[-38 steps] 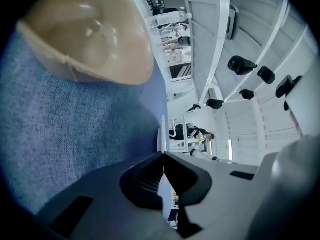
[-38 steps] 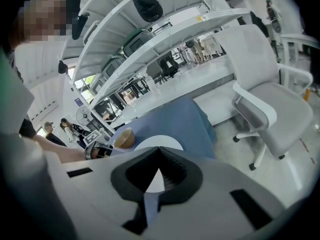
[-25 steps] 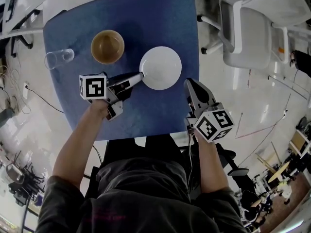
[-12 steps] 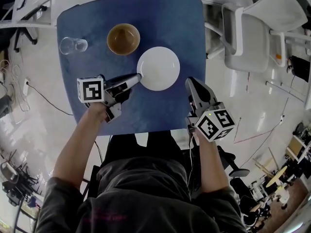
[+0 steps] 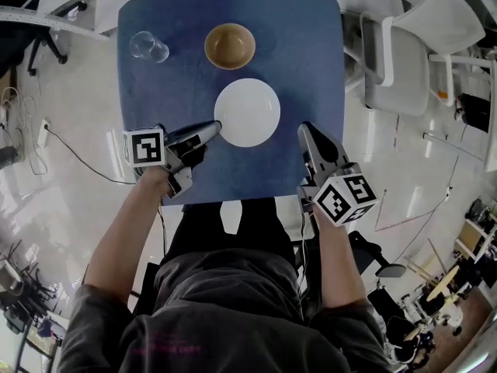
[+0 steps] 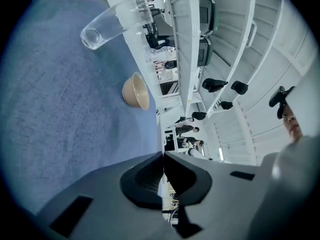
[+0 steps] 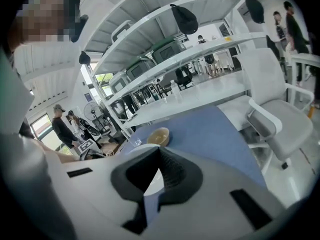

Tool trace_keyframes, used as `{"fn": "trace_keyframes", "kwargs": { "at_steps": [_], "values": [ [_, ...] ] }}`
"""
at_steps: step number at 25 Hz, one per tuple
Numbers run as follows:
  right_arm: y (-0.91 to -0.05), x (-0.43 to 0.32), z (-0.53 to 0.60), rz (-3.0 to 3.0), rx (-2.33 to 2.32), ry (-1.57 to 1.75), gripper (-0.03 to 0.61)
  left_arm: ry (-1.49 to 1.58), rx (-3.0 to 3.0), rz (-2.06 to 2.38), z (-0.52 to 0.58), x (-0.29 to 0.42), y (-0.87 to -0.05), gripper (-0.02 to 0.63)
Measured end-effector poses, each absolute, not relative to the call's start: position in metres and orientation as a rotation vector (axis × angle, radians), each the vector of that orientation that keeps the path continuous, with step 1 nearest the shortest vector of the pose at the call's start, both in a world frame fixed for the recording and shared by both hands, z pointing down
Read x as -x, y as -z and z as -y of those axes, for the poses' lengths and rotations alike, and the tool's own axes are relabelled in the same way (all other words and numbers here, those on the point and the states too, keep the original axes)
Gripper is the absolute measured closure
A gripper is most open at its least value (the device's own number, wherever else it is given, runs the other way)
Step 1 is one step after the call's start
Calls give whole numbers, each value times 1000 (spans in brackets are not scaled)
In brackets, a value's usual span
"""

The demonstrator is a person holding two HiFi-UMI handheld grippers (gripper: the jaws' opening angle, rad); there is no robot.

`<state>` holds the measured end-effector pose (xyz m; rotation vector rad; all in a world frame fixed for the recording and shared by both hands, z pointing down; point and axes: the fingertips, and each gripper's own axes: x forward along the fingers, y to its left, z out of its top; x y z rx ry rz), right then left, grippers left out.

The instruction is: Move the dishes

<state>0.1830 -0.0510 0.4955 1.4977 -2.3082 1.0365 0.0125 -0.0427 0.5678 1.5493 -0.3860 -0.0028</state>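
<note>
- Head view: the left gripper (image 5: 213, 127) is clamped on the left rim of the white plate (image 5: 247, 112), which sits mid-table (image 5: 295, 37), nearer the front edge than the bowl (image 5: 230, 46) and the glass (image 5: 149, 47).
- Whether the plate is clear of the cloth I cannot tell.
- The right gripper (image 5: 309, 138) hangs to the right of the plate, apart from it, with its jaws together and holding nothing.
- Left gripper view: the jaws meet tight, one above the rim and one below it. The bowl (image 6: 136, 90) and the glass (image 6: 102, 29) stand farther out on the blue table (image 6: 60, 109).
- Right gripper view: the jaw tips touch with nothing between them. The bowl (image 7: 158, 135) lies ahead and a chair (image 7: 280, 124) stands off to the right.
- Risk: the plate is held by one thin pinch at one side, so its weight hangs beyond the grip. It could pivot in the pads and slide out, more so if swung quickly.
- Risk: a sagging free edge could catch the cloth or knock the bowl, which stands just behind the plate.
- Risk: the right gripper gives no support under the far rim, so a slip near the table's edge would likely send the plate to the floor.
</note>
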Motion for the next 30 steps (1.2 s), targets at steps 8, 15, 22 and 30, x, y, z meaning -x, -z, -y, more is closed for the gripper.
{"fn": "trace_keyframes", "kwargs": {
  "at_steps": [8,15,22,30],
  "values": [
    [-475,-155,15,2317,-1542,-992,578,-6,-1620,382,14,24,-559,607],
    [-473,-146,-9,2342,-1511,-986,577,9,-1618,415,-13,33,-560,607],
    [-483,-145,-38,2378,-1428,-983,577,68,-1544,493,-49,34,-578,607],
    [-494,-152,-73,2379,-1384,-982,577,79,-1543,547,-77,37,-601,607]
  ]
}}
